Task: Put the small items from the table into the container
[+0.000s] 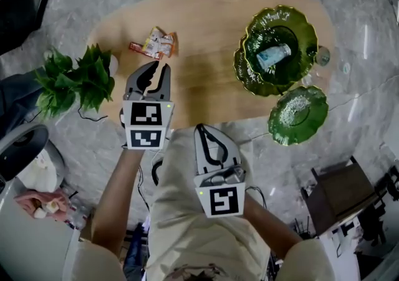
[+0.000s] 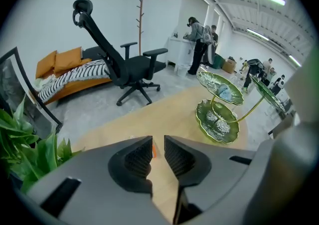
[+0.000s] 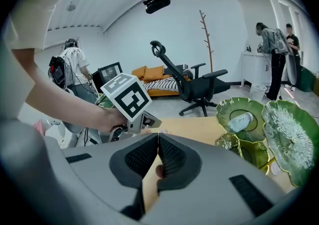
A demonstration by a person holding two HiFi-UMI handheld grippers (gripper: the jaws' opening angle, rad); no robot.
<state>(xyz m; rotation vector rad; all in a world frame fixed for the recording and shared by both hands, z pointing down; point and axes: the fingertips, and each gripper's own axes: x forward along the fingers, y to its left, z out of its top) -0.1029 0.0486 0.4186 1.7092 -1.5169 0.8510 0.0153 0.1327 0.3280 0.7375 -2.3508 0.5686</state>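
Snack packets (image 1: 154, 43), orange & red, lie on the wooden table (image 1: 206, 96) just past the tips of the left gripper (image 1: 158, 66): near, not touching. In the left gripper view a sliver of orange shows thru the slot btwn the jaws, further out on the tabletop. Those jaws stand a little apart, a narrow gap w/ nothing gripped. The green dish (image 1: 249, 37), w/ leaf-shaped tiers, sits at the table's right end, well apart from the packets. One pale blue packet (image 1: 273, 55) lies in its big bowl.

The left forearm (image 1: 115, 199) comes up from lower left, fairly straight, hand under the marker cube, gripper angled down at the tabletop. The right gripper (image 1: 202, 128) hangs by the table's near edge, in front of the person's body, pointing fwd & down, its jaws pressed together & holding nothing. The right arm is bent at the elbow, close to the body. A potted plant (image 1: 75, 80) stands at the table's left end, just left of the left gripper.
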